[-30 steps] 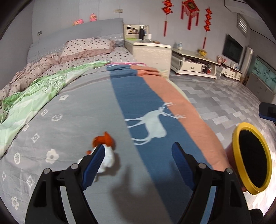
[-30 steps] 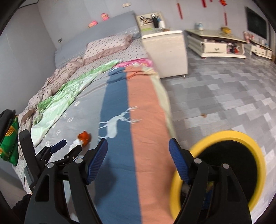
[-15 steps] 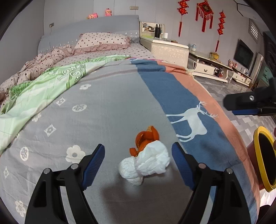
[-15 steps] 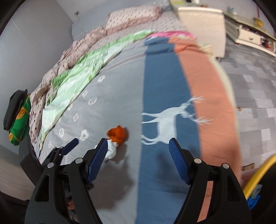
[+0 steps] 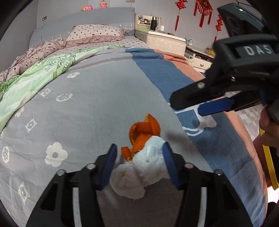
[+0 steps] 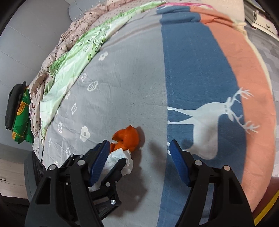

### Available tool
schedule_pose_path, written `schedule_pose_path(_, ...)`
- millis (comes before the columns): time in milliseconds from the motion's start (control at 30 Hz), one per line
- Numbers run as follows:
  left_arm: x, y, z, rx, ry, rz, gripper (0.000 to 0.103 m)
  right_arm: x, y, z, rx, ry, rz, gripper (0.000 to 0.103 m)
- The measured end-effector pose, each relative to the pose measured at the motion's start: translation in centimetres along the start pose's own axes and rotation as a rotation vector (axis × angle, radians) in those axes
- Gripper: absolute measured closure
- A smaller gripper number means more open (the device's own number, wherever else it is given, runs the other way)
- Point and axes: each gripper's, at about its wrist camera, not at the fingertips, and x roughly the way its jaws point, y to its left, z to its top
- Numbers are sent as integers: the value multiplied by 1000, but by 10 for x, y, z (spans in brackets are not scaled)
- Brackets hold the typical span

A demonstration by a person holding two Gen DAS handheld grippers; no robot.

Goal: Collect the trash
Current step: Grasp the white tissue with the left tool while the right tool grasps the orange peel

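- We are in a home bedroom: a made bed (image 5: 104, 97) with a polka-dot pillow (image 5: 95, 33).
- We see a bedside cabinet (image 5: 165, 41) and red Chinese knot decorations (image 5: 202, 10) on the wall.

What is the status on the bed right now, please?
Left gripper closing around tissue and orange peel. Right gripper open, empty, alongside. Nothing blocking.

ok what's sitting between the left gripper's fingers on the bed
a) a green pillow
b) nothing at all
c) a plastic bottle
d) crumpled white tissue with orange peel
d: in the left wrist view the left gripper straddles a crumpled white tissue with orange peel at its far end, lying on the grey bedspread.
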Motion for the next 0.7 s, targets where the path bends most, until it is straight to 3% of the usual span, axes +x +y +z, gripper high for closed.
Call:
schedule_pose_path(333,-11,5,-9,-3,-16,-40,78,22,17,-1,-30,51,51,42)
schedule_pose_path(700,-30,9,-19,-23,-23,-81,93,40,30,-3,-42,62,-10,51)
